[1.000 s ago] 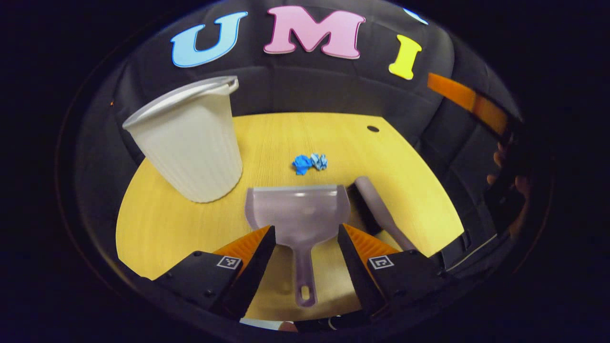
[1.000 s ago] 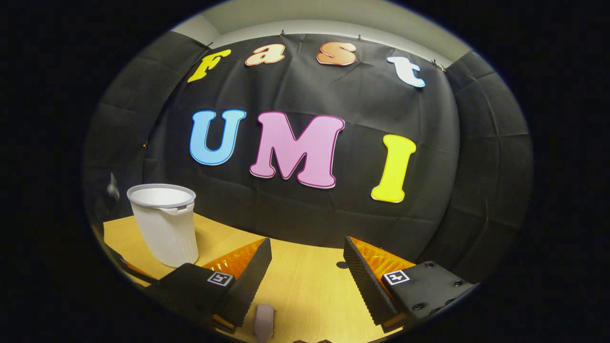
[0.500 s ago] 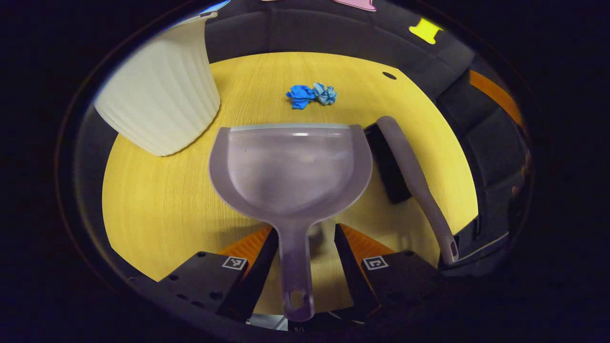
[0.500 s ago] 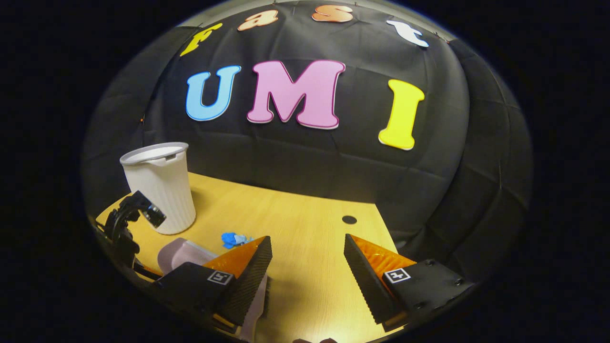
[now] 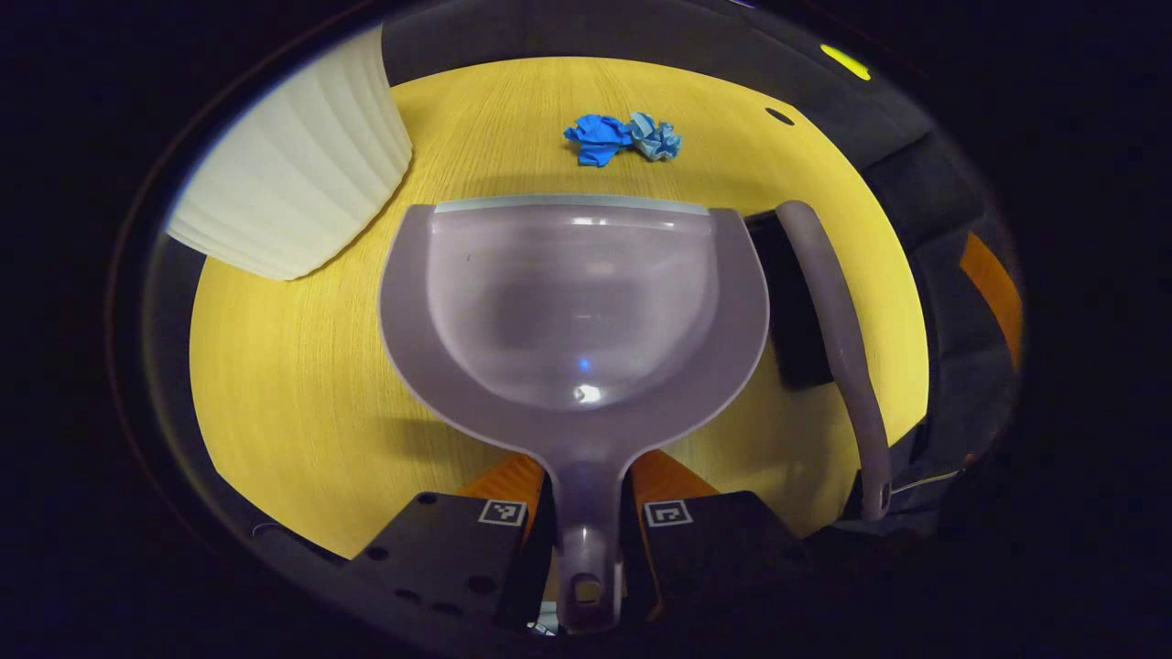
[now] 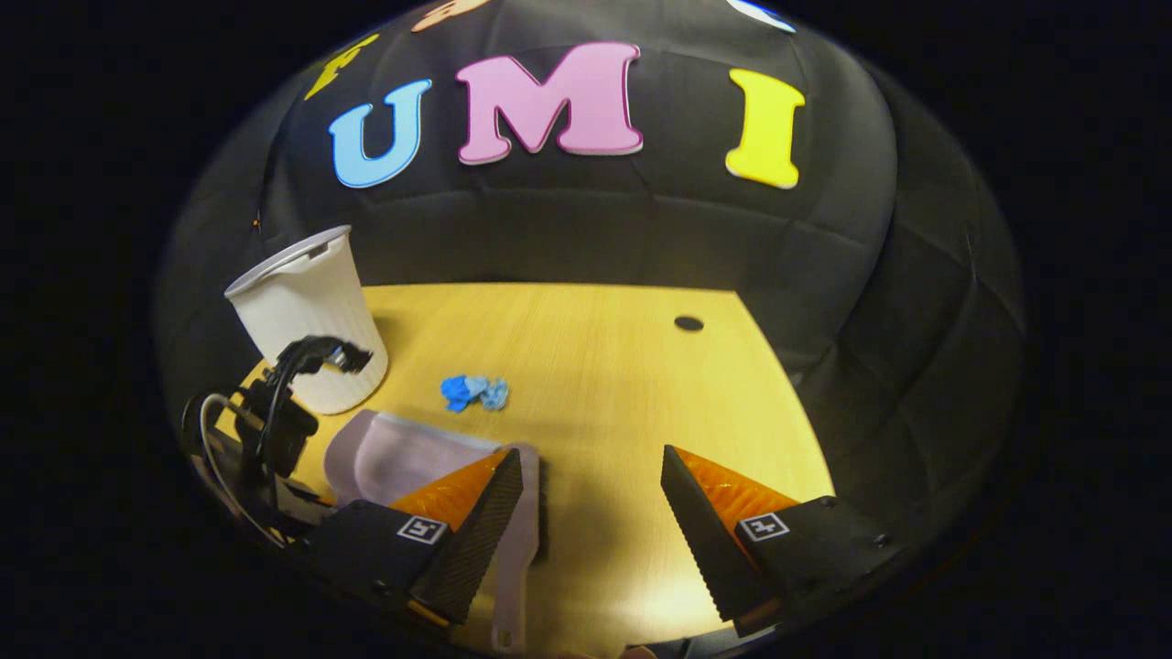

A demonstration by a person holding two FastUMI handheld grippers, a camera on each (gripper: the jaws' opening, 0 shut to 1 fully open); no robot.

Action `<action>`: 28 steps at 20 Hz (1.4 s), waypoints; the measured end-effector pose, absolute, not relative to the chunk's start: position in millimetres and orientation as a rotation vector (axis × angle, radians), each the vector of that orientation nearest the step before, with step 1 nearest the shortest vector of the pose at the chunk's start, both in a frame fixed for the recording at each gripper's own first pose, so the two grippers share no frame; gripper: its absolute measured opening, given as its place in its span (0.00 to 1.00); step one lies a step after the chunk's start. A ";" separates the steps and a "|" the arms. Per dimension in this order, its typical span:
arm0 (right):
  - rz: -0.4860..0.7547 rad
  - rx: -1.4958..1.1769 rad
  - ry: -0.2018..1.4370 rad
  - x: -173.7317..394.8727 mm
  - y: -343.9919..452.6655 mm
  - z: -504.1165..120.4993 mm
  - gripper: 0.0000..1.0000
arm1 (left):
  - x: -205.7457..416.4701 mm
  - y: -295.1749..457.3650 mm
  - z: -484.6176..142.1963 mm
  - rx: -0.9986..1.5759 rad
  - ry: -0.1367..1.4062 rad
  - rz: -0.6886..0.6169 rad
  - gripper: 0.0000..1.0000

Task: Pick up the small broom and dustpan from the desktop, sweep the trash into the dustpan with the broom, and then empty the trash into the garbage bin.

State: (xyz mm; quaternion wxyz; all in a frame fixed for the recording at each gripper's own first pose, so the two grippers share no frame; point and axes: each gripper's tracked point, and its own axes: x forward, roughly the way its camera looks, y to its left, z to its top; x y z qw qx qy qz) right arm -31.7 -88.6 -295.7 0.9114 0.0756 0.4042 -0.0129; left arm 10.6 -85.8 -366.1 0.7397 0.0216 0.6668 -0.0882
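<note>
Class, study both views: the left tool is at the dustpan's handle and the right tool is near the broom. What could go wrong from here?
1. The left tool grips the dustpan only at its thin handle, so the pan may twist.
2. The open right tool is off to one side of the broom and may miss it.
3. The garbage bin stands close and could be knocked.

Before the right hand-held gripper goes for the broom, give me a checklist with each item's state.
1. Left hand-held gripper closed on the dustpan handle: ok.
2. Right hand-held gripper open: ok.
3. Broom lying free on the desktop, beside the dustpan: ok.
4. Broom handle between the right fingers: not ok, it lies under the left finger.
5. Blue trash beyond the dustpan lip: ok.
6. Garbage bin upright: ok.
</note>
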 end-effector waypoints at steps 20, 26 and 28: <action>0.129 -0.021 1.509 -97.7 -51.2 -404.3 0.99 | -8.5 -65.6 -367.0 -0.040 1.337 -0.187 0.30; 0.080 0.013 1.605 -102.0 -48.0 -426.4 0.73 | -8.9 -65.4 -368.2 -0.053 1.329 -0.200 0.30; 0.062 0.069 1.631 -97.8 -42.2 -427.1 0.64 | -8.0 -66.4 -369.0 -0.061 1.333 -0.203 0.30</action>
